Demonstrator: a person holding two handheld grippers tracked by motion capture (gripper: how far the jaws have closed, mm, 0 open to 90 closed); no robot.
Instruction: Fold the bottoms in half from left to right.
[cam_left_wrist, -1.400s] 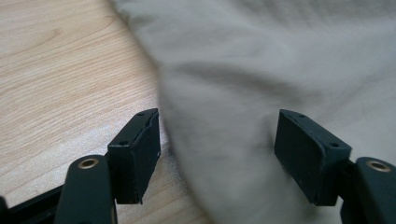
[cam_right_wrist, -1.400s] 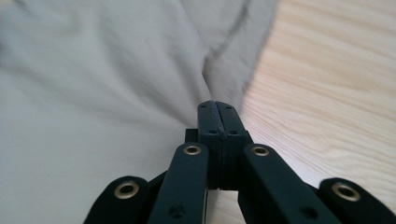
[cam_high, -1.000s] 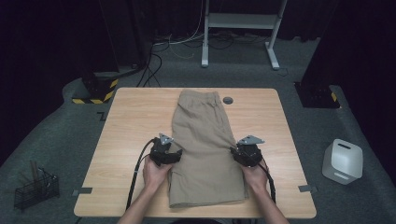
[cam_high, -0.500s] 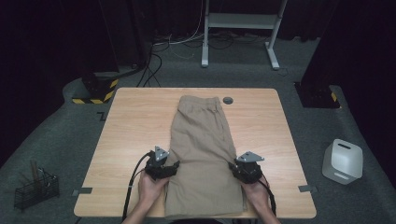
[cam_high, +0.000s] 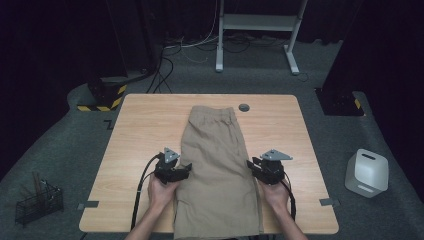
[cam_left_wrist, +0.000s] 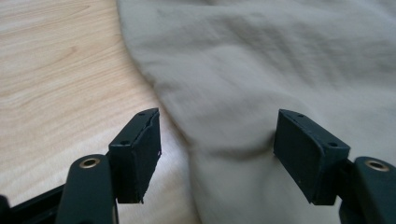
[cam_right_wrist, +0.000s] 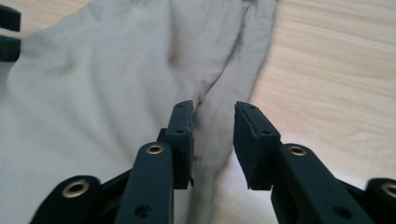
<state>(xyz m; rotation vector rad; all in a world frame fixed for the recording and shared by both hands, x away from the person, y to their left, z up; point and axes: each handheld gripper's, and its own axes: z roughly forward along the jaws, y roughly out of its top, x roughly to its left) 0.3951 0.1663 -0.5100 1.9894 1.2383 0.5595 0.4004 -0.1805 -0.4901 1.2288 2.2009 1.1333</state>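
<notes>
High view: the khaki shorts (cam_high: 217, 165) are laid flat at the surface (cam_high: 135, 130) centre. The left claw (cam_high: 184, 169), at 9 o'clock, is wide open; the right claw (cam_high: 253, 166), at 3 o'clock, is half-open, both empty. Each side hem should be pinched evenly.

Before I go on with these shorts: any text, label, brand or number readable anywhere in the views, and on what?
None readable.
Shorts: plain tan cloth, no tag or print in sight.
Left tongs and right tongs: black pads, no markings.
White box on the floor: no lettering to be made out.
Yellow-and-black striped base: hazard stripes, no words.
</notes>
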